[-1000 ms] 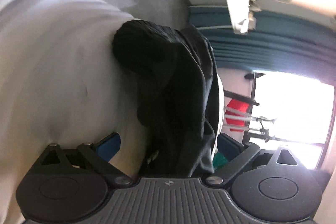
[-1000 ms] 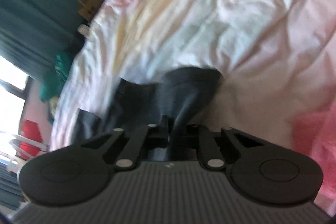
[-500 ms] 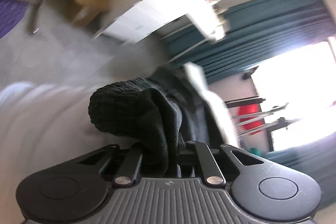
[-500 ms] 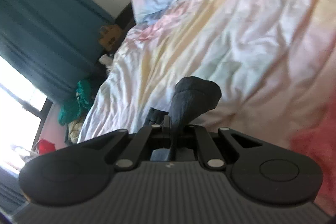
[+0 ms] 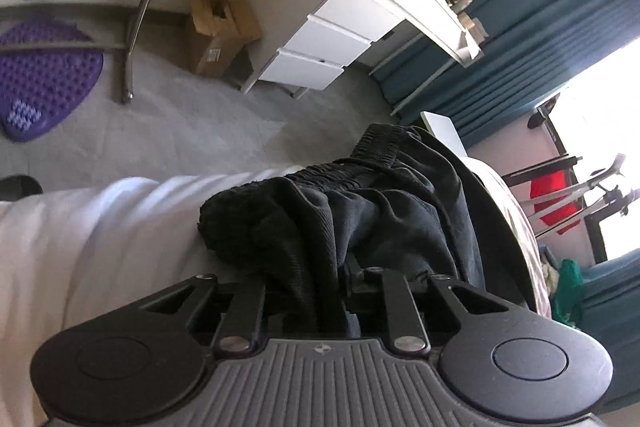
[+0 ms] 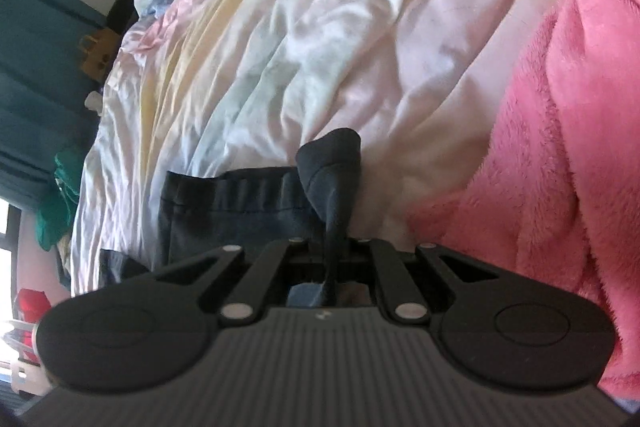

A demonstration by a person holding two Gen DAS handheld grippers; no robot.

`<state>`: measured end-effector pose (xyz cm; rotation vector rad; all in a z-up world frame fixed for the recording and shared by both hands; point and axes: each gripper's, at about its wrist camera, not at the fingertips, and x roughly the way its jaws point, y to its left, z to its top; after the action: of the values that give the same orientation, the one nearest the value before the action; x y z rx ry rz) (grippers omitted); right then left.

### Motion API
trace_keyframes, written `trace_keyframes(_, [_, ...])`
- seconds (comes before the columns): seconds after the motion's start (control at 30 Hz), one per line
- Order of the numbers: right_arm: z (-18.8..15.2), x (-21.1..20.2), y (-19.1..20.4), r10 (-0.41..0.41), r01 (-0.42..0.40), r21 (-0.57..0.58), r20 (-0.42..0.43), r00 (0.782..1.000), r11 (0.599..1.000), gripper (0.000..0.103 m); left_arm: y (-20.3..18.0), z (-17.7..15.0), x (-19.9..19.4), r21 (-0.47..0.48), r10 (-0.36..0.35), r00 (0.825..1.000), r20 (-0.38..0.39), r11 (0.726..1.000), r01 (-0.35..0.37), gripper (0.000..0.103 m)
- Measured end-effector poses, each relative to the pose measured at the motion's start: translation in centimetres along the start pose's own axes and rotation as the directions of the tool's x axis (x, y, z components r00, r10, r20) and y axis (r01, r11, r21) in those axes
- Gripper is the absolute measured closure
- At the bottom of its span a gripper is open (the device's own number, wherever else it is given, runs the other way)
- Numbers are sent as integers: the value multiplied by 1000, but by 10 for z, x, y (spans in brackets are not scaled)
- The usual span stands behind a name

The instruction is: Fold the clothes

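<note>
a rumpled pastel-sheeted bed (image 6: 304, 39) with dark clothes (image 6: 240, 203) and a pink fleece blanket (image 6: 560, 167) on it

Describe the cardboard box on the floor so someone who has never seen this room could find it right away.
Start at the white drawer unit standing against the wall beside the teal curtains. Just left of it, on the grey carpet, sits the cardboard box. It is the only brown thing there, its top flaps open and a small white label on its side.

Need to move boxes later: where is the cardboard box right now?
In the left wrist view, the cardboard box stands open on the floor, upper left of centre, against the wall beside the white drawer unit.
</note>
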<state>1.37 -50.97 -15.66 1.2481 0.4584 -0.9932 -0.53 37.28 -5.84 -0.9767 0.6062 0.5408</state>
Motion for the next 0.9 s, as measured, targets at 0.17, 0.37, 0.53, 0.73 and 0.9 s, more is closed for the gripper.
trace_keyframes(0.17, [1,-17,24,11,-1,-152,65,998,988,92,-28,-13,-33,154,132,985,113,977,-149,40])
trace_keyframes(0.37, [-10,-60,64,124,33,-451,314,941,892,36,-78,-53,-85,386,48,938,344,903,-188,22])
trace_keyframes(0.53, [-29,-88,80,365,-177,-599,209,907,781,31,-111,-96,-103,541,-118,940,320,837,-80,20])
trace_keyframes(0.73, [-71,-108,103,504,-336,-724,17,864,602,31,-156,-148,-120,666,-251,939,235,745,32,20])
trace_keyframes(0.9, [-107,-116,114,554,-428,-779,-127,823,457,31,-194,-202,-115,776,-320,935,153,624,87,20])
